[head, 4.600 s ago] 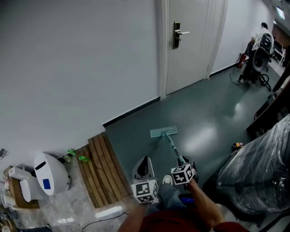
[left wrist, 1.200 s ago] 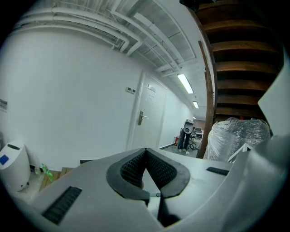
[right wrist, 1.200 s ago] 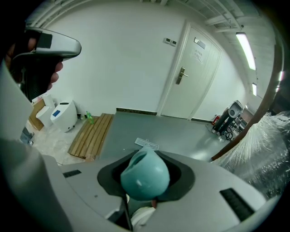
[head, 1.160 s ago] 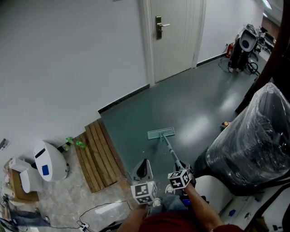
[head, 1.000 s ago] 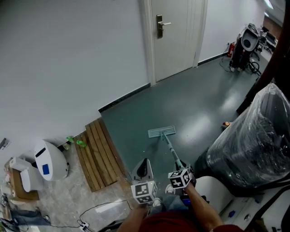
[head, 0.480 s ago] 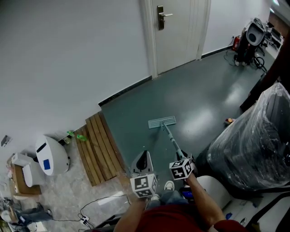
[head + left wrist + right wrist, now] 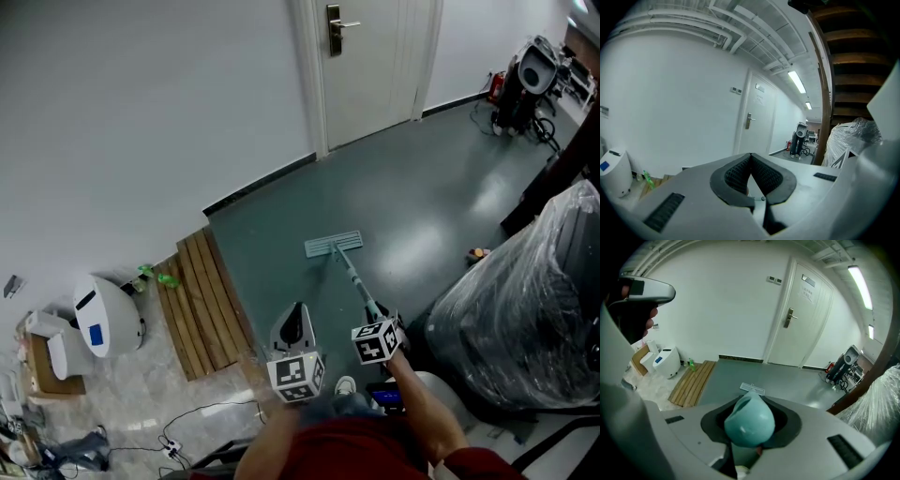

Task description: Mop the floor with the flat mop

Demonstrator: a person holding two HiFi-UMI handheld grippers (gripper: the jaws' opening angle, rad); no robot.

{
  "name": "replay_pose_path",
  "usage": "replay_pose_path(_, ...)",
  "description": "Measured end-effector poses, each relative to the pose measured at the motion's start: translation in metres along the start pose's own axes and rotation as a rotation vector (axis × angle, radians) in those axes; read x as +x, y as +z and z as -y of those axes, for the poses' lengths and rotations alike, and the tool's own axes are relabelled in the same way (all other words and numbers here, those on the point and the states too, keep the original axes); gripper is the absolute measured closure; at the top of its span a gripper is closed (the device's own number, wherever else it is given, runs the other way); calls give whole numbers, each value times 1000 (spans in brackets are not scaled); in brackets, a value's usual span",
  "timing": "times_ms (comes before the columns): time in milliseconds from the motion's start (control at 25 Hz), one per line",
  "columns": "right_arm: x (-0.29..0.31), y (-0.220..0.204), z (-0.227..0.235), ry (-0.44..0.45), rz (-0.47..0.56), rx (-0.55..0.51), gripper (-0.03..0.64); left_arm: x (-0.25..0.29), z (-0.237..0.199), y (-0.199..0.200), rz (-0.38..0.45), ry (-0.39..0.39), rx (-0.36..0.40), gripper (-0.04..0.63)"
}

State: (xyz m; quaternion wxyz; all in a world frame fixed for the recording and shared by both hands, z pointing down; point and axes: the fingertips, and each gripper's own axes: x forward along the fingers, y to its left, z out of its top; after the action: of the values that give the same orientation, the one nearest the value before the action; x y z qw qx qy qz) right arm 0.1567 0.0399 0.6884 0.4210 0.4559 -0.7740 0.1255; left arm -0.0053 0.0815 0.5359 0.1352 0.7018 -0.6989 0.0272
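Head view looks steeply down; gripper views face forward, all sharing the door [image 7: 370, 66].

Bright, even indoor light. Ceiling strip lamp [image 7: 797, 82] glows right of door [image 7: 752, 126]; soft glare on floor [image 7: 422, 246] below door. Left gripper view & right gripper view: fisheye bend, black corners, foreground soft. Head view blurred at bottom edge.

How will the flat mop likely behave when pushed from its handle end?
Its thin handle looks stiff, so pushes should carry to the flat head, which lies flat and probably slides. With only the right gripper on its rounded end, it may twist.
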Motion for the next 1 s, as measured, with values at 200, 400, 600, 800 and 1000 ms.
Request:
replay_pose_path(200,17,18,-1,-7,0,-4,502,20,-14,5,-2,8,-2,581)
replay_pose_path(400,33,38,-1,-19,-6,4,502,42,-28,11,-8,-13,1,581)
replay_pose_path(600,54,68,-6,-33,-9,21,502,68,-51,27,-6,-28,13,581)
replay_pose_path(800,76,96,-7,-50,-18,33,502,98,-73,40,-6,-49,11,581)
replay_pose_path(1000,104,125,-14,-77,-25,52,502,127,-102,50,-2,-77,21,581)
